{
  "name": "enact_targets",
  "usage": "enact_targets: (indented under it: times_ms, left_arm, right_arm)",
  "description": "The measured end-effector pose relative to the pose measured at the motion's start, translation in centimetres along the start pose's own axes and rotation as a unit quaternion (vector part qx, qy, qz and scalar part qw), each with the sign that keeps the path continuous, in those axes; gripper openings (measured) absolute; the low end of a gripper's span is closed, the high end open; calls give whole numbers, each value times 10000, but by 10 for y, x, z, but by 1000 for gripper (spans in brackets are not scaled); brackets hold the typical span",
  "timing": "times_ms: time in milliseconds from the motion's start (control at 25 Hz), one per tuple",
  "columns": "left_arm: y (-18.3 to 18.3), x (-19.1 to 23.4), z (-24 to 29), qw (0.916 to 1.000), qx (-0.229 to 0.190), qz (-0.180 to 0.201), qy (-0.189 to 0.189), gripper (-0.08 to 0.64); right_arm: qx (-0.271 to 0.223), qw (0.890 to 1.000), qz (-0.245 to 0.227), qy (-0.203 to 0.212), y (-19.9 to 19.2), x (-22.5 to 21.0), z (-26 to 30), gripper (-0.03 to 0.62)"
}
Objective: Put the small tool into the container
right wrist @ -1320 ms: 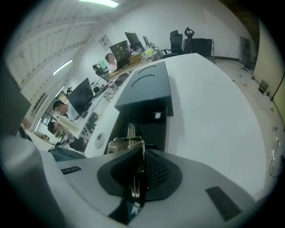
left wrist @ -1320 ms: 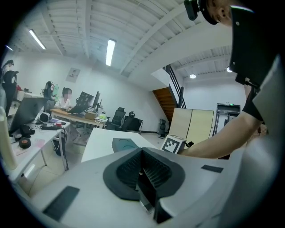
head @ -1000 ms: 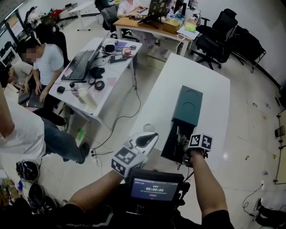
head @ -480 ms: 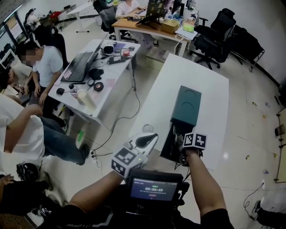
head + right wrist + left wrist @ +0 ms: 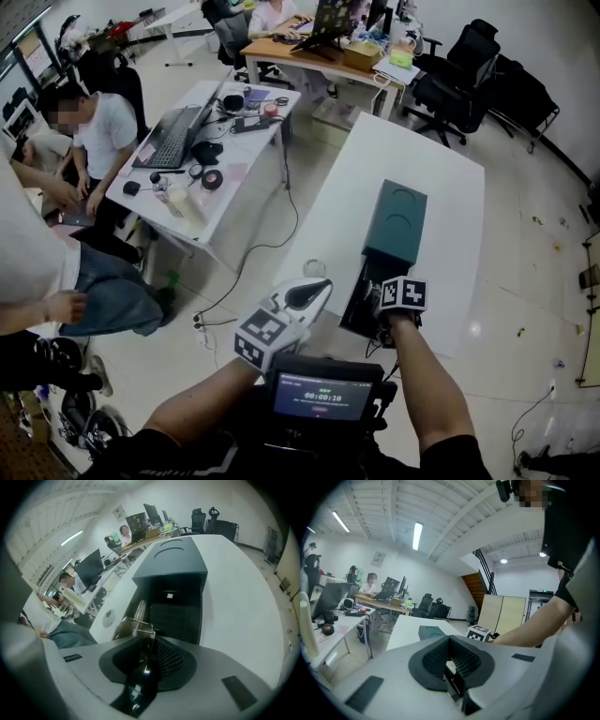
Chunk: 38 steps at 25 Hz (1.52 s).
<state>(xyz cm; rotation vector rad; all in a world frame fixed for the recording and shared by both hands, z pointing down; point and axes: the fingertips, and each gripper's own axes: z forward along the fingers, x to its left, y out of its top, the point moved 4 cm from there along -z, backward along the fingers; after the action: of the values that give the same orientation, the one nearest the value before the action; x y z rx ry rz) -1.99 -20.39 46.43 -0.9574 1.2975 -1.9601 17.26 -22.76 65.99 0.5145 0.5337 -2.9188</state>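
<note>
A dark green container (image 5: 398,220) lies on the white table (image 5: 422,159), its black tray (image 5: 176,616) pulled out toward me. A shiny metal tool (image 5: 133,625) rests at the tray's left side, right at the tips of my right gripper (image 5: 143,651). That gripper's jaws are opening and I see no pad pressing on the tool. In the head view the right gripper (image 5: 380,314) hovers over the tray's near end. My left gripper (image 5: 302,292) is held up left of the table, away from the container, with nothing seen in it (image 5: 452,674); its jaw gap does not show.
Left of the table is a desk (image 5: 202,141) with a laptop, tape rolls and cables, and people sit or stand beside it (image 5: 89,131). Black office chairs (image 5: 459,75) stand behind the table. A cable (image 5: 267,239) runs across the floor.
My right gripper has shifted a little to the left over the tray's near end. The left gripper has stayed put. A person at the left has stepped closer.
</note>
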Motion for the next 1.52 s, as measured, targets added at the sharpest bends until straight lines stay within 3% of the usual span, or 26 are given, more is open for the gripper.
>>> enact_targets:
  times_ms: [240, 480, 680, 1000, 1200, 1520]
  left_arm:
    - [-3, 2, -4, 10000, 19, -26, 15, 12]
    - [-6, 1, -5, 10000, 26, -32, -10, 12]
    - [-5, 0, -9, 10000, 34, -90, 16, 12]
    - [-7, 3, -14, 9999, 31, -91, 61, 12]
    - [-9, 9, -17, 9999, 44, -111, 103, 12]
    - [-8, 7, -17, 9999, 75, -121, 82, 12]
  right_arm:
    - [58, 9995, -264, -143, 1, 7, 1, 109]
    - [87, 9953, -771, -582, 1, 5, 2, 130]
    - [145, 9943, -895, -552, 1, 7, 0, 135]
    - [-177, 9881, -1324, -761, 3, 8, -3, 144]
    - [-221, 9777, -1857, -959, 4, 4, -4, 144]
    - [108, 9558, -2694, -1171, 3, -2, -1, 150]
